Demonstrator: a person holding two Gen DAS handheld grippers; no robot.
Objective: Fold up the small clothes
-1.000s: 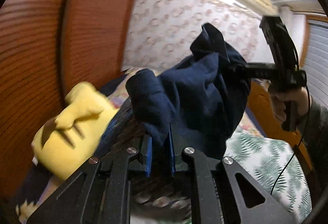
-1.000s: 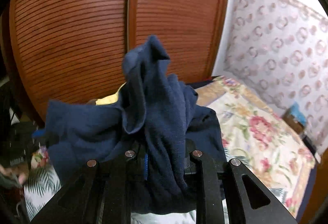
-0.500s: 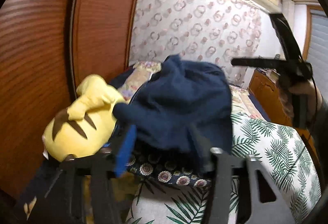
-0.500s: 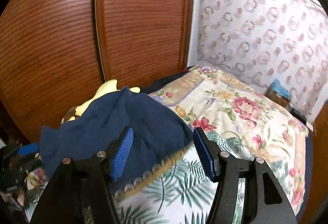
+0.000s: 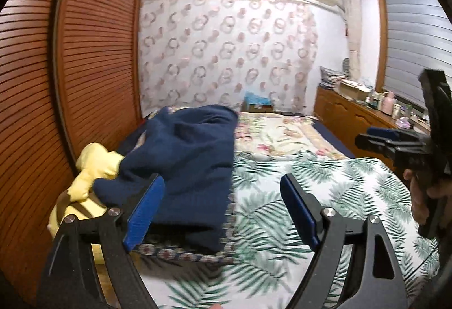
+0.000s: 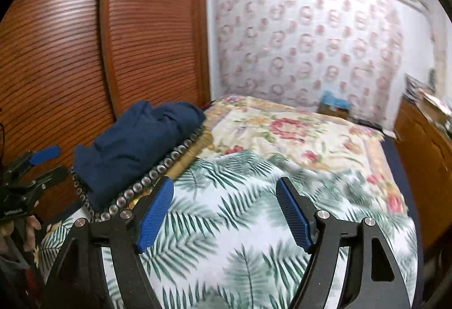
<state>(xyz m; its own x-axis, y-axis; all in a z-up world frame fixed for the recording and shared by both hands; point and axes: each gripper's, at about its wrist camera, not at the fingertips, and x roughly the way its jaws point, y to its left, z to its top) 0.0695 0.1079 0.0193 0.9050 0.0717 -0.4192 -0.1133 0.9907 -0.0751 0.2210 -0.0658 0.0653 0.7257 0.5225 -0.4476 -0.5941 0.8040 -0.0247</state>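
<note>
The navy garment (image 5: 186,156) lies bunched on a dark patterned cushion (image 6: 158,170) at the bed's left edge, against the wooden wardrobe (image 5: 93,54), one end draped over a yellow plush toy (image 5: 90,167). The left gripper (image 5: 223,207) hangs just in front of it, jaws spread and opening, nothing between the blue pads. The right gripper (image 6: 226,213) hovers over the palm-leaf sheet (image 6: 240,224), jaws also opening and empty, the garment off to its left.
</note>
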